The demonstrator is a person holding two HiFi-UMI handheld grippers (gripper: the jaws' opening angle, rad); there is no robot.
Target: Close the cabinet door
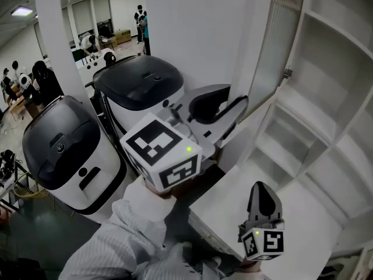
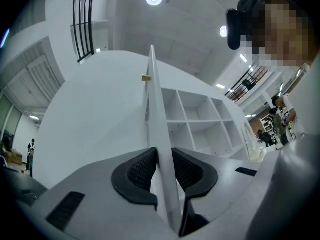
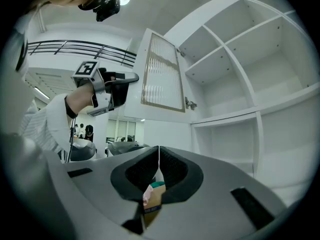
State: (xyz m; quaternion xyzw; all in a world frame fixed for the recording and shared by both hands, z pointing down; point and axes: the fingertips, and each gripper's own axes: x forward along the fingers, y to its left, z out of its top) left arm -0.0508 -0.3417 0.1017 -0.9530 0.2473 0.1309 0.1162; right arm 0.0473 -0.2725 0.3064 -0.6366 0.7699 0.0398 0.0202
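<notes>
The white cabinet door [image 1: 265, 51] with a ribbed glass panel [image 3: 162, 74] stands swung out from the open shelf cabinet [image 1: 326, 104]. My left gripper [image 1: 230, 111] is shut on the door's free edge; in the left gripper view both black pads press the thin white edge [image 2: 159, 134] from either side, with the gripper [image 2: 162, 158] pointing slightly upward. The right gripper view shows that same left gripper [image 3: 131, 78] on the door's outer edge. My right gripper [image 1: 265, 194] hangs lower, in front of the shelves, its jaws [image 3: 158, 156] shut with nothing between them.
Two black-topped white machines [image 1: 140, 89] [image 1: 64, 150] stand to the left, behind the door. The door's hinge [image 3: 190, 104] sits on the cabinet's upright. Empty shelf compartments [image 3: 240, 69] fill the right side. People stand far back in the room.
</notes>
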